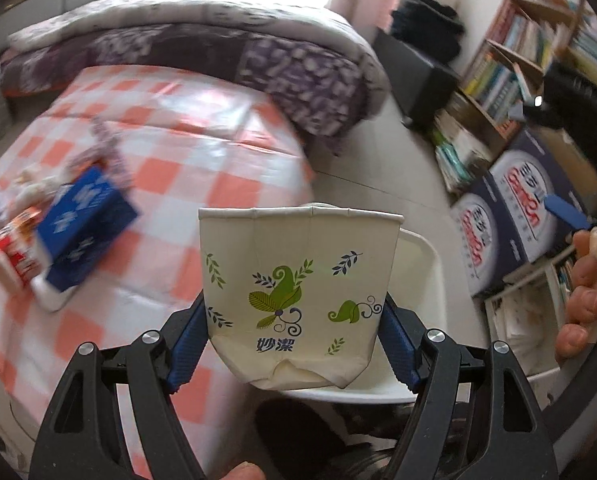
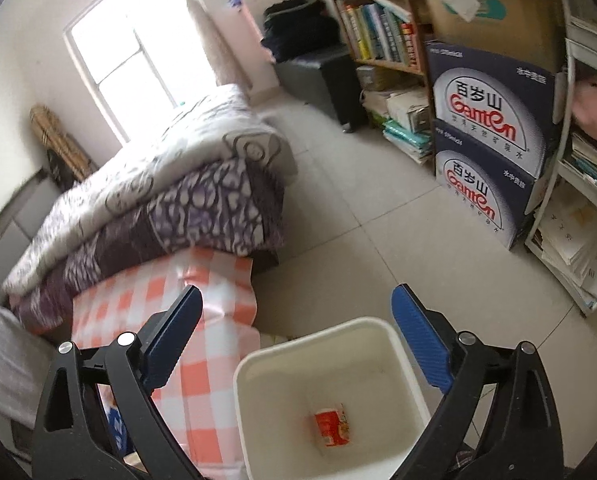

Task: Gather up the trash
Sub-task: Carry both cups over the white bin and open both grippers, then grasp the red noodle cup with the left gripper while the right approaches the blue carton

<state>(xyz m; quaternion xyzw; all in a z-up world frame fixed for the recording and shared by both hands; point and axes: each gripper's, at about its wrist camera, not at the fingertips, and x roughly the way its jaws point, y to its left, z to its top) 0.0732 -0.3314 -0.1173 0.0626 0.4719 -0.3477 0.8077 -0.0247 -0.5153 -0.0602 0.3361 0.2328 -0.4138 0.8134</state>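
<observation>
Trash is the job, and one piece is in hand: a squashed paper cup (image 1: 298, 296) with green leaves on it. The left claw (image 1: 294, 344) pinches the cup from both sides, one blue pad on each. The cup stands up tall, its flat rim on top and its crumpled bottom near the camera. It hangs in the air right over the near edge of the white bin (image 1: 422, 280), which sits on the floor just right of the bed (image 1: 170, 152). So the bin is below and a little far and right of the cup. I think the next move is to go a bit more over the bin and let go.

The right claw (image 2: 296, 344) is wide open and holds nothing. It looks down into the same white bin (image 2: 258, 360). One red wrapper (image 2: 332, 426) lies at the bottom.

On the checked bed cover, far left, I count one blue box (image 1: 86, 228) and one red and white pack (image 1: 12, 252) touching it. Some small blurry bits lie beside them; I cannot tell what they are.
</observation>
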